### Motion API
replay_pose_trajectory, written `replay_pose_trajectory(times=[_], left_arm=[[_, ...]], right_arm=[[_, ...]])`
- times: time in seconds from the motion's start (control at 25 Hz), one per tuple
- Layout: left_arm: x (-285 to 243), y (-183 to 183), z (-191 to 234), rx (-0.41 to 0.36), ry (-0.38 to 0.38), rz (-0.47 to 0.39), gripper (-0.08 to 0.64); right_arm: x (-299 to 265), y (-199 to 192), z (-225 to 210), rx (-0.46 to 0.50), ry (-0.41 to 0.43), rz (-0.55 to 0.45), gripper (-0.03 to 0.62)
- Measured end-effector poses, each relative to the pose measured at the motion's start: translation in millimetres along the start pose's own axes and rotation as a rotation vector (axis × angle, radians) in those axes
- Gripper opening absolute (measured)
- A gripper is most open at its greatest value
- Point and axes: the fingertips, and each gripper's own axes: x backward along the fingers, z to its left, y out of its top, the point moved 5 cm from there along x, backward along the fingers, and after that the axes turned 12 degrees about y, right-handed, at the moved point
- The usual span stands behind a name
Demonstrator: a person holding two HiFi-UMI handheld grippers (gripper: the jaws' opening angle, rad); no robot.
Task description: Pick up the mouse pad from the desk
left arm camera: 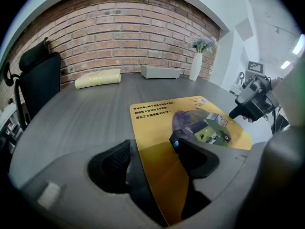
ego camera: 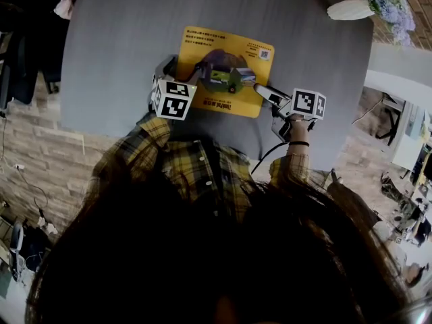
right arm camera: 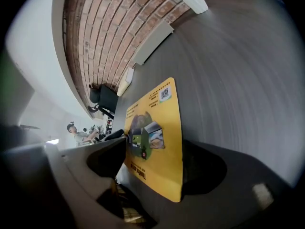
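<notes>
- Mouse pad (ego camera: 226,59): rows of small print (ego camera: 202,36) along the far edge, too small to read.
- QR code (ego camera: 264,54): at the pad's far right corner, with fine print beside it that cannot be read.
- Line of print (right arm camera: 136,172): below the pad's picture, near the near edge, not legible.
- Red round sign (right arm camera: 143,154): within the pad's picture, its content too small to tell.
- Left cube (ego camera: 174,100) on the left gripper (ego camera: 182,69): black-and-white square markers.
- Right cube (ego camera: 309,103) on the right gripper (ego camera: 260,90): black-and-white square markers.
</notes>
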Motion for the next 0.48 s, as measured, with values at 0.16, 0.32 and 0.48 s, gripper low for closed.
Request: replay_pose_trajectory(times=[0.16, 0.32, 0.48], left_arm=[[0.7, -1.1, -0.1, 0.002, -0.001, 0.006, 0.325], [1.3, -1.8, 0.1, 0.002, -0.003, 0.003, 0.325], [0.2, -3.1, -0.5, 0.004, -0.008, -0.003, 0.325]], right_arm=[[-0.8, 4.8, -1.7, -0.025, 0.011, 0.026, 0.365], [-0.7, 8.0, -1.8, -0.026, 0.027, 0.018, 0.353], [-4.4, 23.8, -3.0, -0.021, 0.06, -0.07, 0.328]])
